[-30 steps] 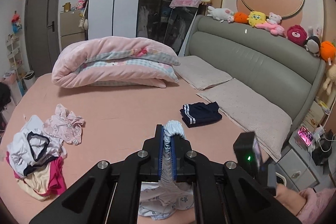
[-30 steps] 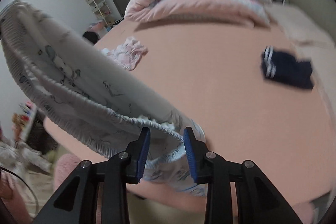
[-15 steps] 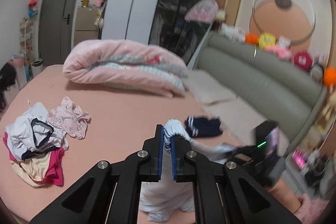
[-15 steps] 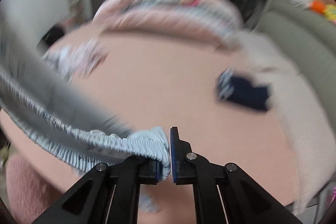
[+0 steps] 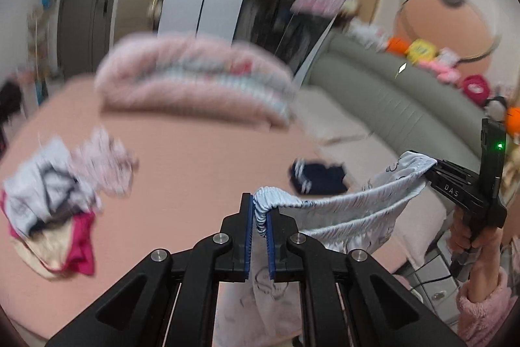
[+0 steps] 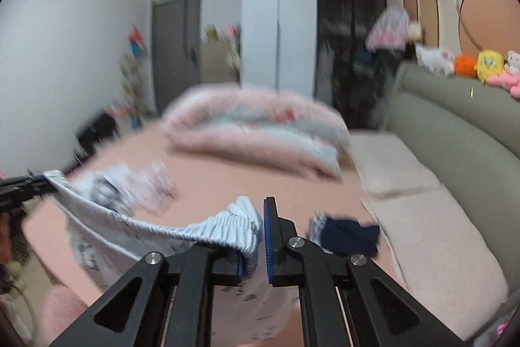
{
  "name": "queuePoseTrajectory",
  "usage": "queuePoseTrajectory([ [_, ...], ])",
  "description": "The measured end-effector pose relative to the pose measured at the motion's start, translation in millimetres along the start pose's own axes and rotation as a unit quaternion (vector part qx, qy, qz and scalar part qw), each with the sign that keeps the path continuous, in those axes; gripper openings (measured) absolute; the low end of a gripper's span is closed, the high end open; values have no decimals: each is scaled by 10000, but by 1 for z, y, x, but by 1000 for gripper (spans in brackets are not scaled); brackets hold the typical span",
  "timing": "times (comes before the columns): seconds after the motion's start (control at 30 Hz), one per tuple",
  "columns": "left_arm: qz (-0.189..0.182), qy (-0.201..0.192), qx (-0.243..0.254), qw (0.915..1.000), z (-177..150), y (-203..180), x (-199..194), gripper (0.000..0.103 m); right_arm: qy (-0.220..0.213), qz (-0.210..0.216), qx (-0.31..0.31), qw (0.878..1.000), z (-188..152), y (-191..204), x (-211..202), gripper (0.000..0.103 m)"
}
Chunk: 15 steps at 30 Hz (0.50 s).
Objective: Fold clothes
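While both the left gripper point(image 5: 259, 218) and right gripper point(image 6: 258, 241) stay clamped on the pale garment's point(image 5: 354, 200) elastic waistband (bunched thick), over-stretching could slip it onto the bed point(image 5: 195, 158).

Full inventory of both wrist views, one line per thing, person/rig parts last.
printed garment: 1, pale blue-white, stretched between both grippers above the bed
bed sheet: 1, pink, under everything
folded shorts: 1, navy with white stripes, on the sheet near the pillows
unfolded clothes pile: 1, white, pink and magenta, left on the sheet
rolled duvet: 1, pink, far side of bed
pillows: 2, beige, by the grey-green headboard
plush toys: several, mixed, atop headboard
left hand-held gripper: black, shut on waistband
right hand-held gripper: black, shut on waistband
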<state>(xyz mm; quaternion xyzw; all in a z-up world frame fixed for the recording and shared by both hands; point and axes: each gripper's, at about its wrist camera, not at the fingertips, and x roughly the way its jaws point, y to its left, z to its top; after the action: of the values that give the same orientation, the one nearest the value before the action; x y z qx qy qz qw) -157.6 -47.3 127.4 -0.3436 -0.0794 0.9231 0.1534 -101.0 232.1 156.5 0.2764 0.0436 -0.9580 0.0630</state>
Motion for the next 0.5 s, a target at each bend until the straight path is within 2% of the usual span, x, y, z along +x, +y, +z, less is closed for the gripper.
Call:
queuePoseTrajectory([
  [0.07,647,65,257,9975,15,-1,30,5,415,-59,3,9991,4,-8,41,5],
  [0.13,745,-196,506,9957,40,-17,24,5,458,-10,11,9989,20,-10,60,5],
  [0.2,713,-750,664,9924,58,-31,-9,5,187,10,-21,9998,43,-8,55,5],
  [0.27,770,-1415,844,9833,74,-45,-50,6,-342,20,16,9994,69,-6,25,5],
  [0.3,760,-1673,862,9792,76,-47,-71,6,-562,41,66,9984,79,-6,11,5],
  [0.33,703,-1763,848,9782,74,-46,-80,7,-734,77,136,9972,86,-7,-2,8],
  [0.4,504,-1749,763,9803,60,-39,-93,8,-919,191,258,9952,89,-10,-19,10],
  [0.5,402,-1246,674,9891,14,-25,-77,8,-830,435,399,9948,59,-10,-26,11],
])
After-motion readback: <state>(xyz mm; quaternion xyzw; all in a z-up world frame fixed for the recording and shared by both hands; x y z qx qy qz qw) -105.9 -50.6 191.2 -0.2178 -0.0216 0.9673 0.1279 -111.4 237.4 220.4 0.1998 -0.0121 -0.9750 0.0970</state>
